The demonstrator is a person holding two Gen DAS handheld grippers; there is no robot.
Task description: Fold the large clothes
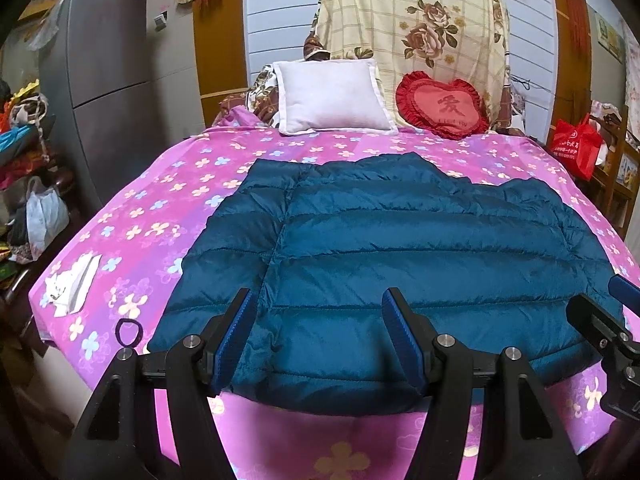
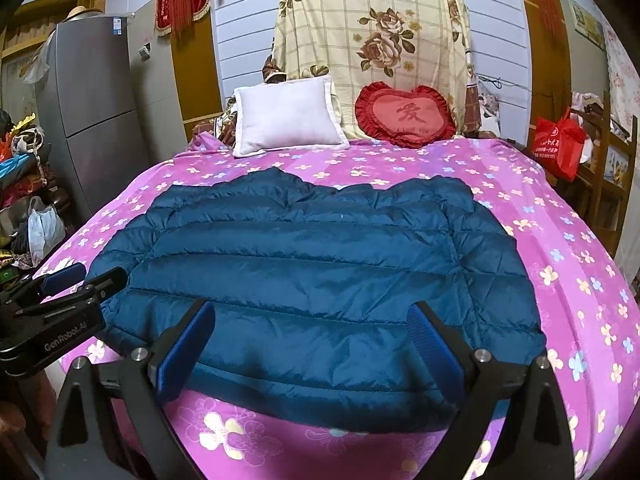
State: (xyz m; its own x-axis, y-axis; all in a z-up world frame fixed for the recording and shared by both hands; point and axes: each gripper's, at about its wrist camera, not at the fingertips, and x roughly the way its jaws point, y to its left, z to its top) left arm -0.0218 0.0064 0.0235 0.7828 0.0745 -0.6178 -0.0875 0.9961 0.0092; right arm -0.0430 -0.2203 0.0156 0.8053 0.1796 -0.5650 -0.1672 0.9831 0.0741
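the jacket (image 1: 400, 248) lies flat on the bed (image 1: 160, 208), hem at 6 o'clock, collar toward 12. the left tongs (image 1: 320, 340) and right tongs (image 2: 312, 344) both hang over the hem with jaws wide apart, holding nothing. the risk, as i judge it: slick puffy fabric may slip from a shallow pinch, or the pads may catch only the top layer or the sheet under it, so the fold goes crooked.
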